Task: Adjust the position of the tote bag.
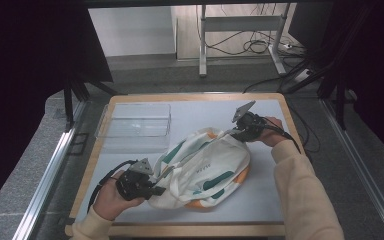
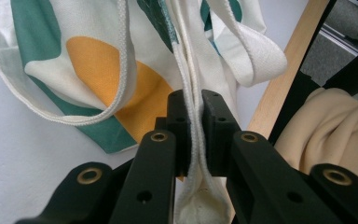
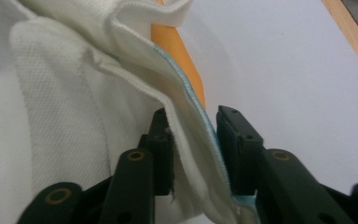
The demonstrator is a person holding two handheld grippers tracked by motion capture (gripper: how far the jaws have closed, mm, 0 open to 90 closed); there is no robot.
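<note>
Here my left gripper [image 2: 193,126] had its fingers [image 2: 179,123] clamped on the tote bag [image 1: 205,167] lying mid-worktop [image 1: 270,195], while my right gripper [image 3: 193,149], fingers half-closed around the rim with a gap showing, needed squarer seating before lifting.

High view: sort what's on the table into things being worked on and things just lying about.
In hand:
- cloth bag, white with green and orange patches
- left gripper, jaws shut on the bag's near edge
- right gripper, jaws around the bag's far edge

Lying about:
- clear plastic tray, at the table's far left, apart from the bag
</note>
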